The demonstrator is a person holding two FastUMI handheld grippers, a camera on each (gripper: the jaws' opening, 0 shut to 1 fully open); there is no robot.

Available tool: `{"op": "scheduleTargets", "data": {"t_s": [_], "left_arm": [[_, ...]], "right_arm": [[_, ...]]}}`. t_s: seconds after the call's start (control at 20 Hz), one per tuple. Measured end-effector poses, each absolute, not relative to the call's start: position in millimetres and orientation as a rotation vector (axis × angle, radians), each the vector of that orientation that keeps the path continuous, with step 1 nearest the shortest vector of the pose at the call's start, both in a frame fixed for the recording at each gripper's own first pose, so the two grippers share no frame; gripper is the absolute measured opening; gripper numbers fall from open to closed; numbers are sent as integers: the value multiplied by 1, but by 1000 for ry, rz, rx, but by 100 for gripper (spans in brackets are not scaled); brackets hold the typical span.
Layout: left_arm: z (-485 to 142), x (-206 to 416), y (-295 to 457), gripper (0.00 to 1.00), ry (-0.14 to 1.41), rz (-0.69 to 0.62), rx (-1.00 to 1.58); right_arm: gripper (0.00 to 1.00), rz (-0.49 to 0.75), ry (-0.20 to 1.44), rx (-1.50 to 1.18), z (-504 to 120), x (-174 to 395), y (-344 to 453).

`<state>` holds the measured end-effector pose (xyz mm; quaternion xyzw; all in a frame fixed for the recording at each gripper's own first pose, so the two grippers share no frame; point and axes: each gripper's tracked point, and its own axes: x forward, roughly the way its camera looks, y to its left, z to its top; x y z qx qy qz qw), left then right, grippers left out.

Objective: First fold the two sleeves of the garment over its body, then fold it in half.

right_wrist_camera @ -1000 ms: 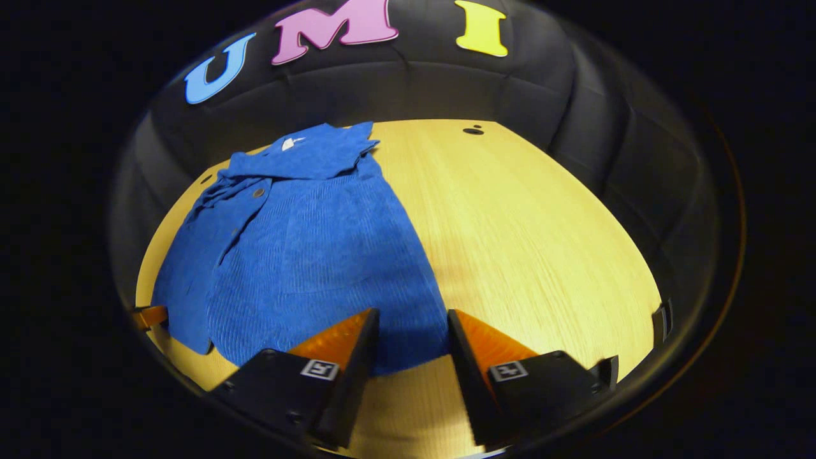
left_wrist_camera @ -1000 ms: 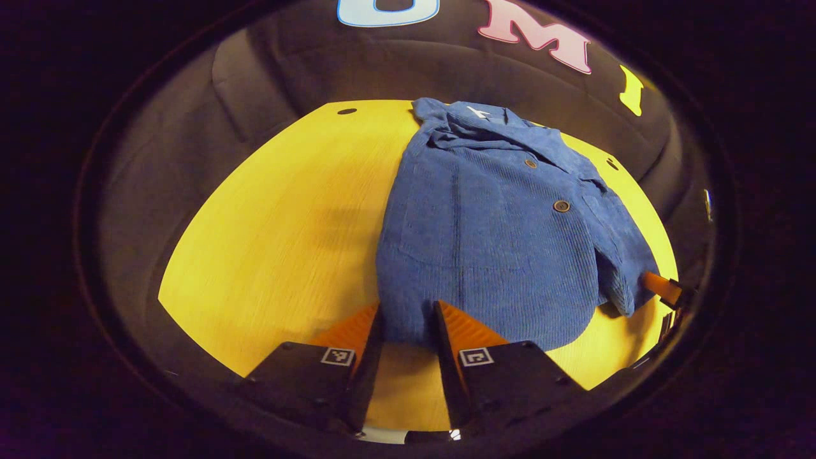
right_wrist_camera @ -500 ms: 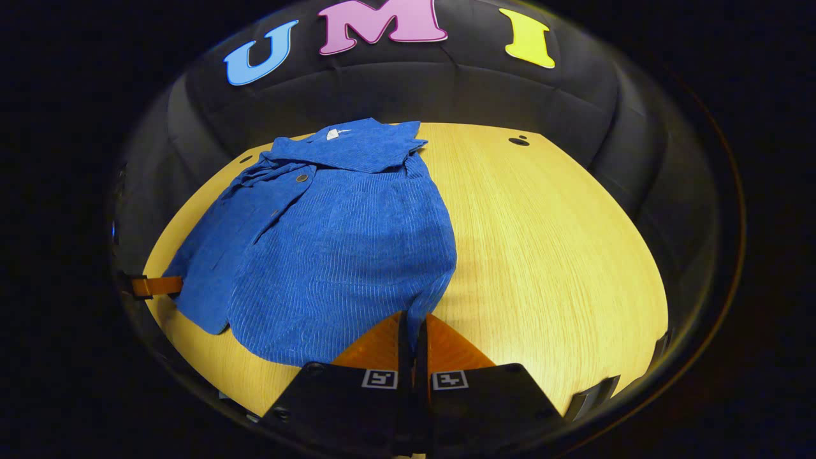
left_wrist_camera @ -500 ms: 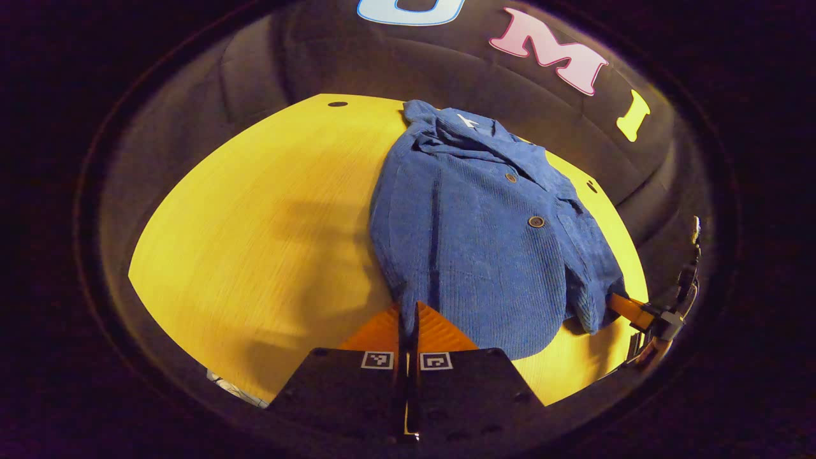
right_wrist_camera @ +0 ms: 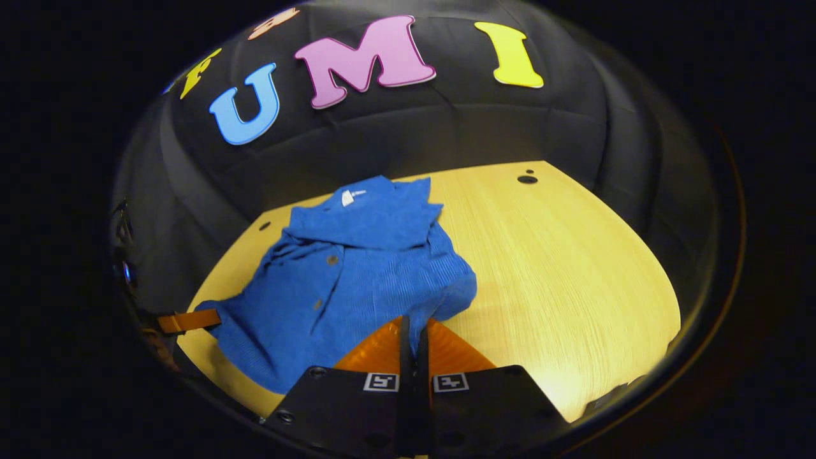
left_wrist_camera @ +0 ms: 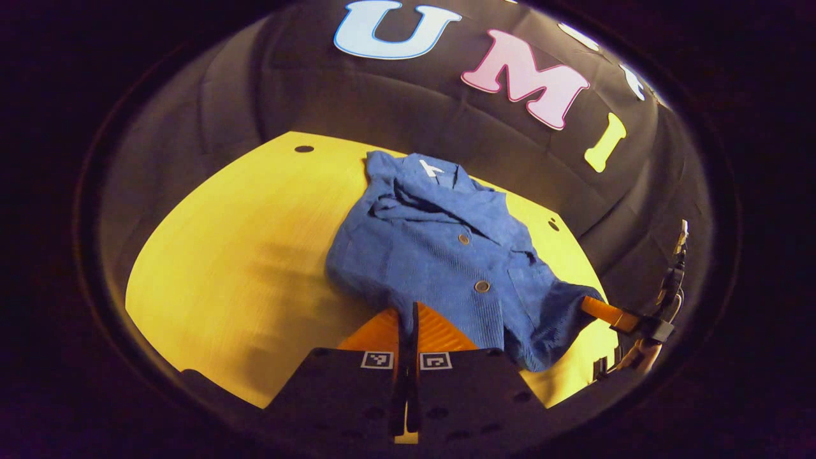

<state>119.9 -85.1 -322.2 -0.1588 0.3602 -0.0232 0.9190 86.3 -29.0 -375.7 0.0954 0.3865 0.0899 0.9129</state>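
Gripping the hem with both tools, we see the blue corduroy garment (left_wrist_camera: pixel 440 255) lying on the yellow wooden table (left_wrist_camera: pixel 236 255), its long axis running from the bottom centre of the left gripper view up toward the upper middle, where the collar (left_wrist_camera: pixel 421 182) points at the booth's black wall. In that view the left gripper (left_wrist_camera: pixel 408 319) has its fingers pressed together with almost no gap, and a corner of the hem is pinched between them. The near edge of the cloth is raised off the table and bunched toward the collar. Two buttons (left_wrist_camera: pixel 482 286) sit along the front placket, which faces up.

In the right gripper view the garment (right_wrist_camera: pixel 357 268) sits left of centre, collar (right_wrist_camera: pixel 370 217) toward the top of the frame and hem toward the bottom. The right gripper (right_wrist_camera: pixel 411 335) is likewise closed tight on the other hem corner, the fabric folding up just above its fingertips. We also see the right gripper (left_wrist_camera: pixel 605 312) at the lower right of the left gripper view, holding the cloth, and the left gripper (right_wrist_camera: pixel 191 320) at the lower left edge of the right gripper view, touching the hem. The table (right_wrist_camera: pixel 561 268) lies bare to the right of the garment.
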Motion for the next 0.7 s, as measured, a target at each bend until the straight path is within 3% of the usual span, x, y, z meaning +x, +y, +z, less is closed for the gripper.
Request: {"op": "scheduleTargets", "data": {"t_s": [0.55, 0.7], "left_arm": [[-250, 299, -44, 0, 442, 5, -219], [-220, 373, -24, 0, 288, 54, -226]], "right_arm": [[5, 245, 522, 207, -321, 279, 16], [5, 209, 437, 208, -312, 342, 14]]}}
